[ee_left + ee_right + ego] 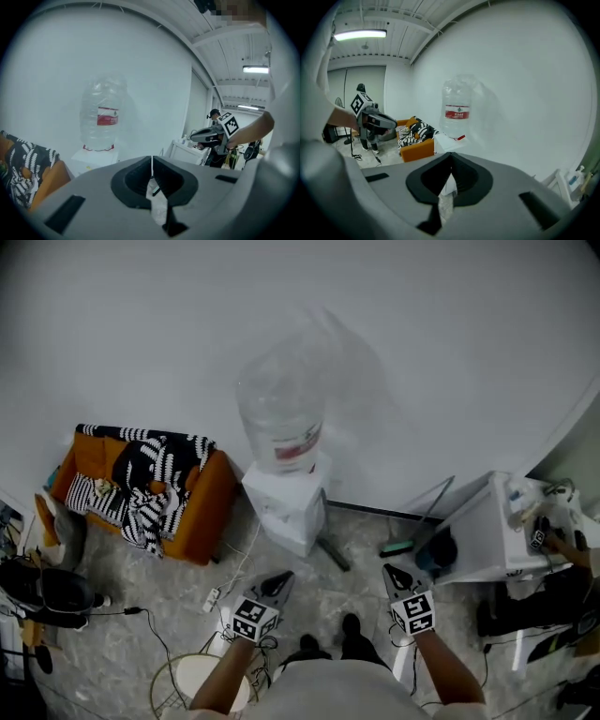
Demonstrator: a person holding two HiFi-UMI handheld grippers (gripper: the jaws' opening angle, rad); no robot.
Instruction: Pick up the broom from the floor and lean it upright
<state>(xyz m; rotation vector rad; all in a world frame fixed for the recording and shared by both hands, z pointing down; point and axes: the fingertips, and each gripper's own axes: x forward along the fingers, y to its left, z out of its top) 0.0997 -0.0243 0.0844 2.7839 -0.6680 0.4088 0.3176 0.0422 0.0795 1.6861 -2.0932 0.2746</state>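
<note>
Head view: my left claw and right claw are both pressed shut, pinching nothing. The broom is just ahead of the right one, looks propped at a slant beside the white table.

Left gripper view: tips together, water jug ahead.

Right gripper view: same deal, no broom in sight.

My worry: the bristles skid on the smooth floor and it flops down.

White wall; grey marbled floor; orange sofa w/ striped throw; water dispenser.

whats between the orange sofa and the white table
In the head view, a water dispenser stands between the sofa and the table, with the broom nearer the table.
</note>
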